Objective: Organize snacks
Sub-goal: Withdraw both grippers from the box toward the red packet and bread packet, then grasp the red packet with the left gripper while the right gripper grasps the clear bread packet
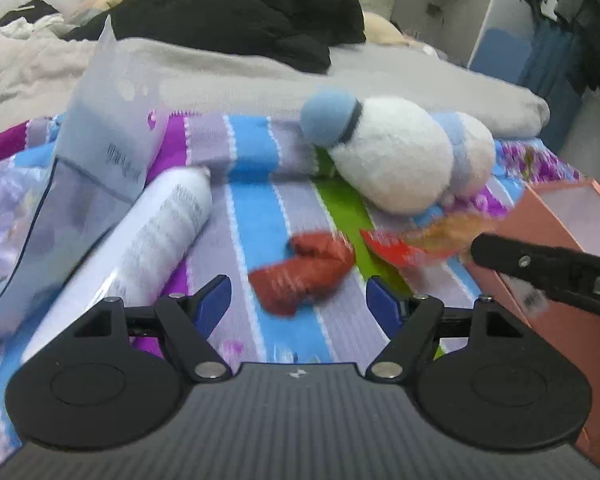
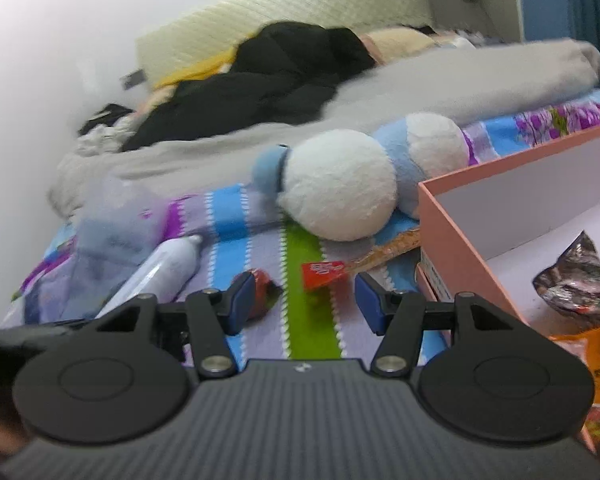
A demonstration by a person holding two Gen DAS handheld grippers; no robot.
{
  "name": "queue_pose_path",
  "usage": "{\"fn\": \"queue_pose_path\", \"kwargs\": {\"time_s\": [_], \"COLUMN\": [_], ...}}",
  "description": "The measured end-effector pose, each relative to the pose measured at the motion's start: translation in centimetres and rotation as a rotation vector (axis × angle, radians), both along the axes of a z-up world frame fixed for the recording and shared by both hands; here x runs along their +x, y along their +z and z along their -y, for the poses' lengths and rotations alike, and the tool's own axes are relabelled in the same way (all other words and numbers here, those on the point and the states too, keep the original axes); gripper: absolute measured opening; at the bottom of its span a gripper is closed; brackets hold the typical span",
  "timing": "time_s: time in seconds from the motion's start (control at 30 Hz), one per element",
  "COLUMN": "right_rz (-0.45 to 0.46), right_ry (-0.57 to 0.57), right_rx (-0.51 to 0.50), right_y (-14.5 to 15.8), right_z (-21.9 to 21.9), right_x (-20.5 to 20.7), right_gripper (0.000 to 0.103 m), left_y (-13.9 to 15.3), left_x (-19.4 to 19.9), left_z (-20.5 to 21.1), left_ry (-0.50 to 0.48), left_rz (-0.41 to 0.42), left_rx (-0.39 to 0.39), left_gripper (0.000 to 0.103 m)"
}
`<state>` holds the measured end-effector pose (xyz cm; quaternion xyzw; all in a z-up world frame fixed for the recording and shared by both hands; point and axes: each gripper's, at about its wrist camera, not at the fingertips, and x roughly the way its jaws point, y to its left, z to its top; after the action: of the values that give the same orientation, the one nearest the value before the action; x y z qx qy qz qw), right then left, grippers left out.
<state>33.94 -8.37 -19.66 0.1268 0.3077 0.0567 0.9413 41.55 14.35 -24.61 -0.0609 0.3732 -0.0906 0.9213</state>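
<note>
A red-brown sausage snack (image 1: 300, 272) lies on the striped blanket (image 1: 260, 216), just beyond my left gripper (image 1: 300, 302), which is open with nothing between its blue pads. A long red-and-orange packet (image 1: 412, 244) lies to its right, against the pink box (image 1: 560, 216). One black finger (image 1: 500, 254) of my right gripper reaches in near that packet. In the right wrist view my right gripper (image 2: 305, 302) is open and empty above the blanket, with the sausage snack (image 2: 262, 292) by its left pad and the long packet (image 2: 340, 270) ahead. The pink box (image 2: 480, 240) holds a silvery bag (image 2: 576, 284) and an orange bag (image 2: 596, 360).
A white-and-blue plush toy (image 1: 396, 156) lies behind the snacks. A white bottle (image 1: 160, 232) and a bluish plastic bag (image 1: 108, 132) lie at the left. Farther back are a grey duvet (image 1: 240, 64) and black clothing (image 1: 240, 16). Both views are motion-blurred.
</note>
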Motion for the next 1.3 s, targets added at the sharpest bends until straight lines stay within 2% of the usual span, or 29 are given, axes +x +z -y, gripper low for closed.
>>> {"fn": "queue_pose_path", "kwargs": {"time_s": [0.07, 0.23, 0.3, 0.37, 0.47, 0.53, 0.57, 0.67, 0.87, 1.23, 1.27, 1.3], "right_rz": [-0.030, -0.100, -0.109, -0.120, -0.139, -0.148, -0.152, -0.144, -0.129, -0.090, -0.091, -0.090], "right_ry": [-0.028, -0.093, -0.120, -0.140, -0.147, -0.146, -0.141, -0.129, -0.089, 0.010, 0.015, 0.022], "right_rx": [0.037, 0.137, 0.149, 0.168, 0.163, 0.165, 0.163, 0.167, 0.155, 0.137, 0.137, 0.138], "right_y": [-0.7, -2.4, -2.8, -3.3, -3.9, -4.1, -4.1, -3.8, -2.9, -0.7, -0.5, -0.1], "right_z": [0.3, 0.6, 0.5, 0.7, 0.8, 1.1, 1.2, 1.6, 1.6, 2.2, 2.4, 2.6], "right_x": [1.5, 3.8, 4.4, 5.1, 6.3, 6.5, 6.5, 6.0, 3.5, -5.1, -6.0, -6.9], "right_gripper": [0.058, 0.057, 0.051, 0.044, 0.027, 0.018, 0.013, 0.008, 0.003, 0.003, 0.003, 0.003], "left_y": [-0.3, -1.6, -2.1, -2.6, -2.8, -2.6, -2.4, -1.9, -0.6, 2.3, 2.7, 3.1], "left_x": [1.0, 3.5, 4.1, 4.4, 4.6, 4.4, 4.2, 3.5, 0.6, -9.6, -10.8, -12.0], "left_z": [0.0, 1.5, 1.9, 2.4, 2.9, 2.6, 2.4, 2.0, 0.6, 0.2, 0.4, 0.5], "left_ry": [-0.017, -0.053, -0.065, -0.079, -0.065, -0.059, -0.056, -0.043, 0.021, 0.117, 0.121, 0.125], "left_rz": [0.010, -0.018, -0.025, -0.034, -0.025, -0.018, -0.017, -0.014, -0.005, 0.009, 0.011, 0.012], "left_rx": [-0.050, -0.022, -0.026, -0.023, 0.021, -0.001, -0.013, -0.032, -0.074, -0.139, -0.136, -0.138], "left_gripper": [0.078, 0.077, 0.075, 0.067, 0.054, 0.045, 0.035, 0.032, 0.023, 0.014, 0.012, 0.002]}}
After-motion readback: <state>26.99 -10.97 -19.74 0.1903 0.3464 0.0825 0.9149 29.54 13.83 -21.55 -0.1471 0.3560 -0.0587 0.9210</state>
